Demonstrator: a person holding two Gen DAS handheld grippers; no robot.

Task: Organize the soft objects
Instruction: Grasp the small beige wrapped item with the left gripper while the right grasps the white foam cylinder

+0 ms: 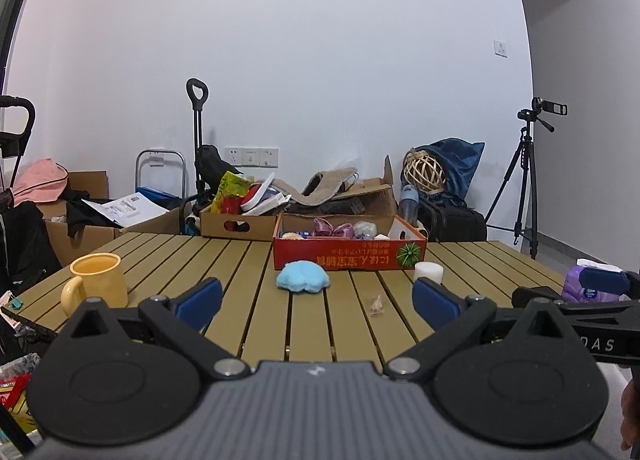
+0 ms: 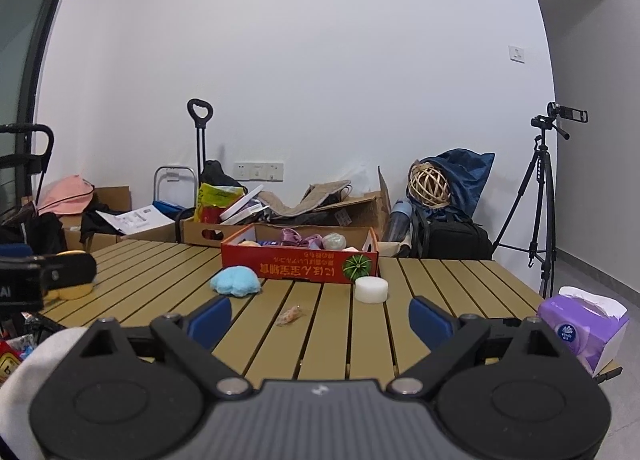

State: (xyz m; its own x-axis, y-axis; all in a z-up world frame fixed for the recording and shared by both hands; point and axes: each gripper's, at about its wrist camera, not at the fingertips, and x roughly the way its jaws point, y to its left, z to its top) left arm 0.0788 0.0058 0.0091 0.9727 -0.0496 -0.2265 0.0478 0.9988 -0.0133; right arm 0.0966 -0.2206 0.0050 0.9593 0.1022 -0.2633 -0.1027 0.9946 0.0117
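Centre frame, left wrist view: blue plush paw (image 1: 303, 278), lying on the slatted table (image 1: 224, 300) just in front of the red cardboard box (image 1: 348, 258), apart from both grippers. Likely very light, squashy, non-slip pile; best pinched across its middle, with little force needed.
Right of it: white foam disc (image 1: 429, 272), near the box corner; probably light, compressible, graspable across its sides.
Lower centre: small crumpled wrapper (image 1: 376, 304), flimsy.
Box contents: purple satin bows (image 1: 334, 228) and other soft items, already stowed.
Left edge: yellow mug (image 1: 96, 280). Right edge: purple tissue pack (image 2: 582, 334).
Left gripper (image 1: 318, 300): fingers spread wide, nothing held. Right gripper (image 2: 320, 318): likewise released, empty.
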